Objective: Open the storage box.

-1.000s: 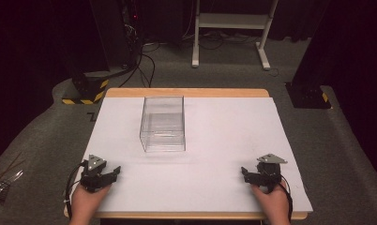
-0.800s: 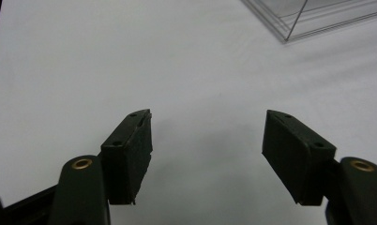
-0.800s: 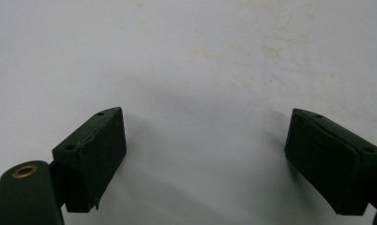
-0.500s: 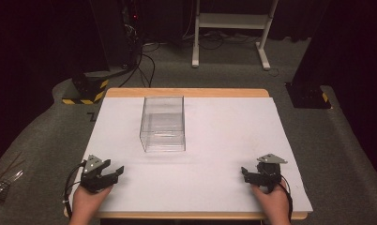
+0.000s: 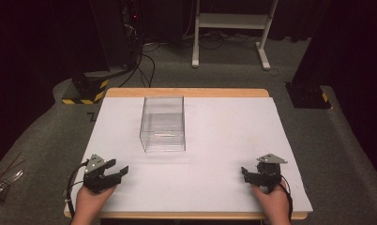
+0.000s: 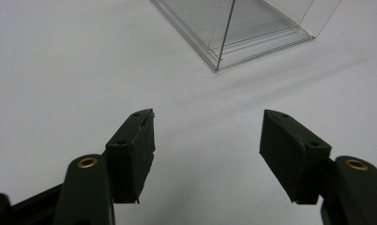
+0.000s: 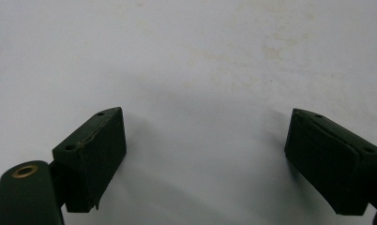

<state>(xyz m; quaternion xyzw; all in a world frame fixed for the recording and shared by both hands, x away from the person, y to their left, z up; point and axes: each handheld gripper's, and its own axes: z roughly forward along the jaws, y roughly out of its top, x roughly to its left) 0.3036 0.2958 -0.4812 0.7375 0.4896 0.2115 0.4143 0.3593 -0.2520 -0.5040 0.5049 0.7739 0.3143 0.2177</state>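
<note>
High view. A clear plastic box [image 5: 162,124] stands upright and open-topped on the white tabletop [image 5: 224,136], toward the far left of centre; nothing can be seen inside it. The left gripper [image 5: 115,172] rests near the front left corner, aimed toward the box, and the right gripper [image 5: 245,172] rests near the front right corner, well apart from it. Both are held low over the sheet, each in a hand [image 5: 89,204].

Left gripper view. The left gripper [image 6: 207,136] has its jaws spread wide with nothing between the pads [image 6: 132,150]. The near corner of the clear plastic box [image 6: 243,33] lies ahead and slightly right, apart from the jaws; its floor is bare. Likely risk: thin transparent walls are hard to judge, so one pad could strike the corner and slide or tip the light box rather than straddle a wall. A hard squeeze could also flex or crack a wall.

Right gripper view. The right gripper [image 7: 205,140] is likewise spread wide and empty, over bare, faintly stained tabletop. With this gripper far away, the box would have no bracing if pushed from the left.
</note>
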